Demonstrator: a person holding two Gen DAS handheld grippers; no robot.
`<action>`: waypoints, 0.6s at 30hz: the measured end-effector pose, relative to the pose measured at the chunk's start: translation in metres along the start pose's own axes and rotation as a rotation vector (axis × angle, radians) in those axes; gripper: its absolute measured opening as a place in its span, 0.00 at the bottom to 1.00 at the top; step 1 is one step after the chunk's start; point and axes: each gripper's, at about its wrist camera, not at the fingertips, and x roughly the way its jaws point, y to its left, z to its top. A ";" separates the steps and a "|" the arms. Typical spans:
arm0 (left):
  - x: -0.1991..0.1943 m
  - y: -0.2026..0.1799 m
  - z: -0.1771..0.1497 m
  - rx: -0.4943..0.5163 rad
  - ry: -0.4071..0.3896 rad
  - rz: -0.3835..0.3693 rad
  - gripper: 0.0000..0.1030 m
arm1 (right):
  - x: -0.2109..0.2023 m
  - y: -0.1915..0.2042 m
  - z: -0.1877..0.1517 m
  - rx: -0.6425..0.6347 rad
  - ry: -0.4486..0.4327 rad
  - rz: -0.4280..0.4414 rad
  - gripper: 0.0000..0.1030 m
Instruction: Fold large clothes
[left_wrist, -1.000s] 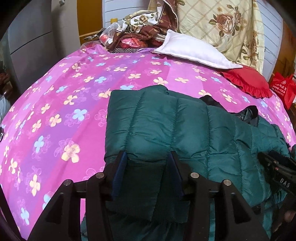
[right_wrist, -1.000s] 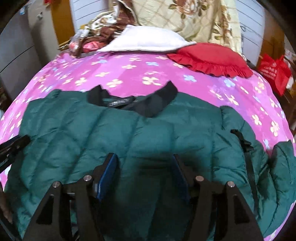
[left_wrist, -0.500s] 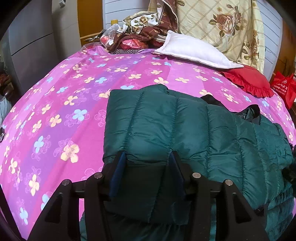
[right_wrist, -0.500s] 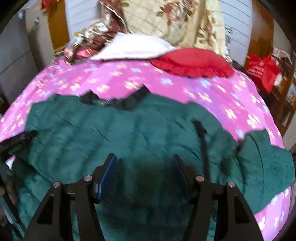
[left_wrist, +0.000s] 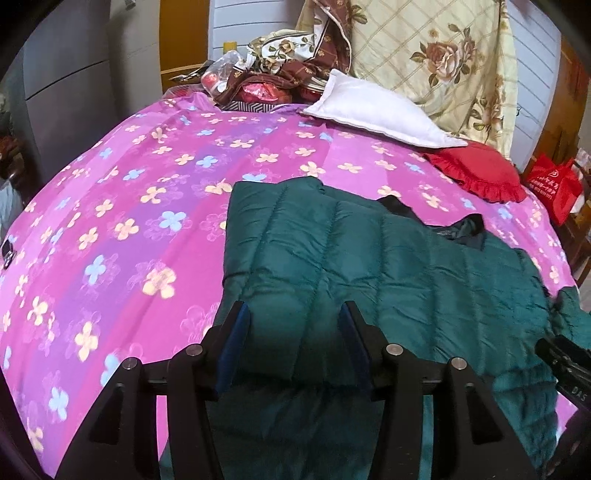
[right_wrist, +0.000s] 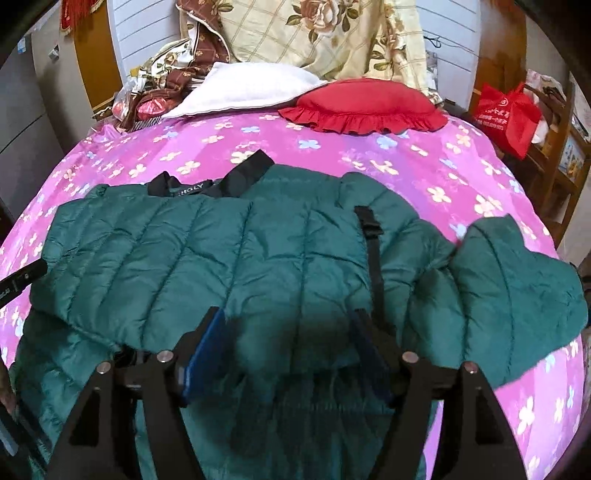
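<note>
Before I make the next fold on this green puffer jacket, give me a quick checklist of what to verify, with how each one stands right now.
1. Left gripper has jacket between its fingers: ok; whether the pads press it: cannot tell.
2. Right gripper grip: not ok, its jaws are opening, jacket fabric lies between them.
3. One side already folded over the body: ok, a quilted panel lies flat on top.
4. Other sleeve tucked in: not ok, it spreads out onto the bedspread.
5. Black strap out of the way: not ok, it lies across the top.
6. Red cushion and white pillow clear of the jacket: ok.
</note>
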 end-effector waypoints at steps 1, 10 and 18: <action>-0.007 -0.001 -0.002 0.003 -0.006 -0.001 0.28 | -0.003 0.000 0.000 0.003 -0.002 0.003 0.72; -0.050 -0.018 -0.019 0.041 -0.034 -0.026 0.28 | -0.040 -0.005 -0.018 0.010 -0.033 -0.010 0.77; -0.072 -0.042 -0.029 0.059 -0.047 -0.064 0.28 | -0.065 -0.016 -0.031 0.016 -0.048 -0.022 0.81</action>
